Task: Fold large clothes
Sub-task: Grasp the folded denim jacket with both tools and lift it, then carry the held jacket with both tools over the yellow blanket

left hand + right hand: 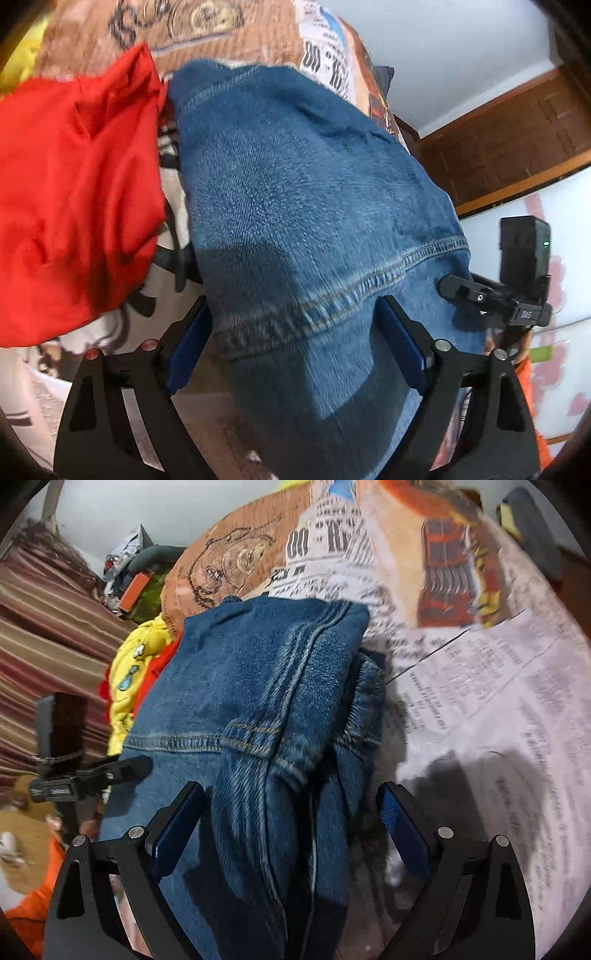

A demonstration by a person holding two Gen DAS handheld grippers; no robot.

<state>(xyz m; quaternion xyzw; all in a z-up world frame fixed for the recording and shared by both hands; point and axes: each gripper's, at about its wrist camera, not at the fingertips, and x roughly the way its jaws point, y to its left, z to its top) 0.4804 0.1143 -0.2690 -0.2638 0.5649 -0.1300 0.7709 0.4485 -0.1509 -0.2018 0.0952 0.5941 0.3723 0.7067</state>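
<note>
Blue jeans [295, 192] lie folded on a printed bedsheet [480, 709], with a stitched hem seam across the near end. My left gripper [295, 314] hangs over that seam, open, its blue pads [192, 339] wide apart with denim below and between them, not pressed. My right gripper [290, 797] is open too, over the bunched right edge of the jeans [258, 701], one pad over denim and the other over the sheet. In each view the other gripper's black finger [461, 290] [122, 768] shows over the jeans' side edge.
A red garment [74, 184] lies against the jeans' left side, with a yellow printed garment [136, 672] beyond it. Striped fabric [44, 635] is at the far left. Wooden trim [498, 140] and a white flowered panel [554, 295] stand to the right. An orange sleeve [33, 904] shows low.
</note>
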